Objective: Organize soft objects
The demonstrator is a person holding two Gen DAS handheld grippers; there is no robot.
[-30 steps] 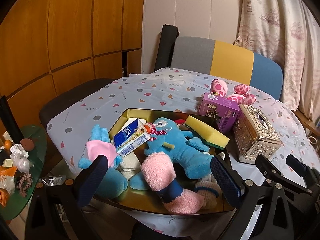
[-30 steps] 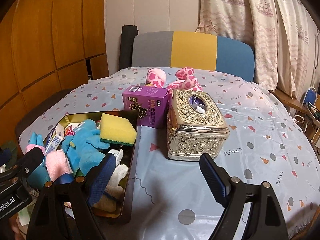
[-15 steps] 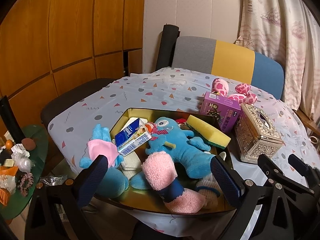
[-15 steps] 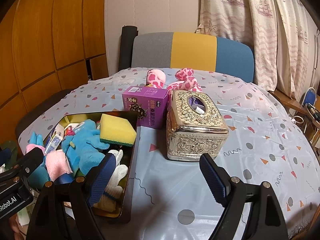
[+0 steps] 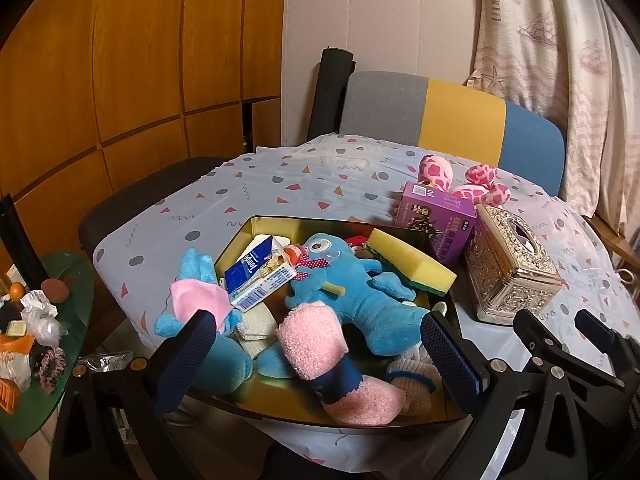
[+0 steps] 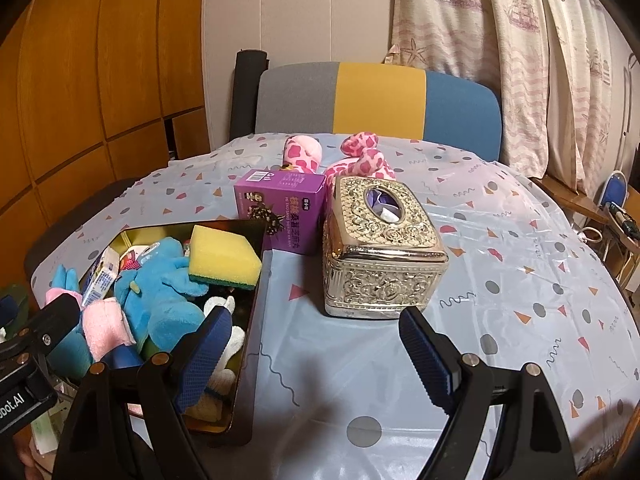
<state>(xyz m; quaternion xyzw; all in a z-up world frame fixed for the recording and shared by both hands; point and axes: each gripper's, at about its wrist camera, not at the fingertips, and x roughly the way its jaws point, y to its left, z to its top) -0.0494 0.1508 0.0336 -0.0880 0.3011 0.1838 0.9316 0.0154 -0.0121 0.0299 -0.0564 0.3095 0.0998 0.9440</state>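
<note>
A gold tray (image 5: 256, 226) (image 6: 256, 280) at the table's near left holds a blue plush (image 5: 356, 288) (image 6: 160, 280), a pink fluffy sock (image 5: 316, 344), a yellow sponge (image 5: 412, 264) (image 6: 224, 258), a tissue packet (image 5: 260, 280) and white gloves (image 6: 224, 344). A second blue plush with pink cloth (image 5: 200, 300) hangs over the tray's left rim. A pink spotted plush (image 5: 460, 180) (image 6: 352, 160) lies farther back. My left gripper (image 5: 316, 356) hovers open over the tray's near end, nothing between its fingers. My right gripper (image 6: 316, 356) stands open over bare tablecloth, right of the tray.
A purple box (image 6: 280, 208) and an ornate silver tissue box (image 6: 380, 248) stand right of the tray. A grey, yellow and blue chair back (image 6: 376, 100) is behind the table. A green side table (image 5: 40, 320) with clutter sits low at the left.
</note>
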